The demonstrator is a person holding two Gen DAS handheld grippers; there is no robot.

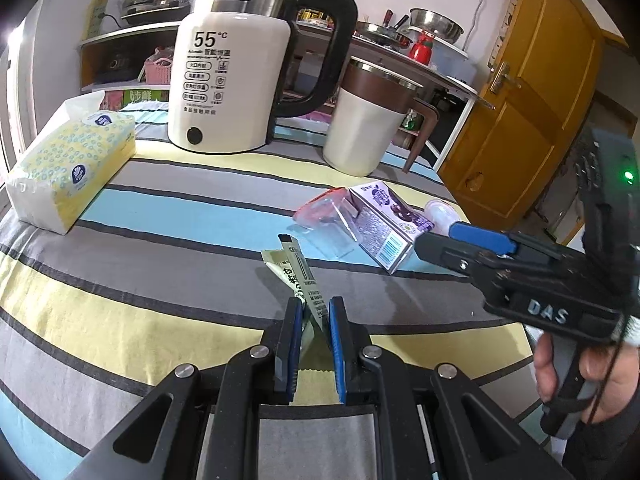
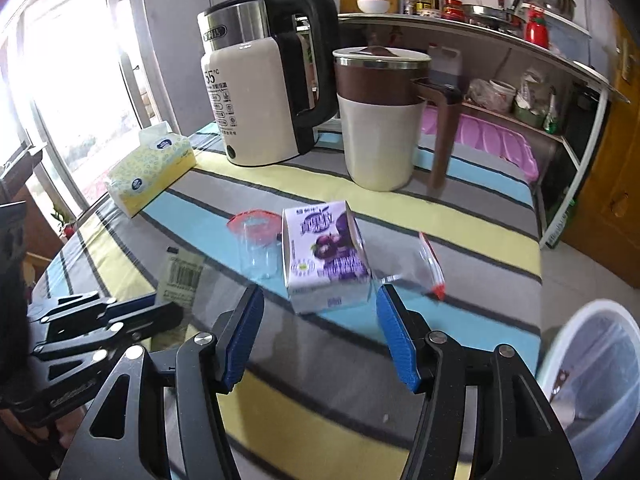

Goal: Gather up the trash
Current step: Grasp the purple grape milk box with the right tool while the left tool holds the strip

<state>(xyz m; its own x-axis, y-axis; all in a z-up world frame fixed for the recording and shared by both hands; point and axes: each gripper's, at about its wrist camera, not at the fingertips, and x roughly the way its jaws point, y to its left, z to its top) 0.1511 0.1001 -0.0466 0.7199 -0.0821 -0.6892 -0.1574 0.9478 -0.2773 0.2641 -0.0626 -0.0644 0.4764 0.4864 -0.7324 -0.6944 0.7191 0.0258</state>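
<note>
**Two claws engaged, most trash uncollected**

Left claw (image 1: 315, 312) pinches a sachet wrapper (image 1: 302, 276) – lifted. Right claw (image 2: 316, 300), spread and empty, faces the purple carton (image 2: 324, 258). Beyond, on the tabletop (image 2: 460, 216): plastic cup (image 2: 256, 248) and zip bag (image 2: 416, 268). Bin (image 2: 600, 368) waits at right.

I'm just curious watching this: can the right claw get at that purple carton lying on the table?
Probably yes. The right claw is open, and the purple carton lies just ahead of its fingertips with nothing between. The clear cup and plastic bag flank the carton closely, so they might get nudged.
</note>
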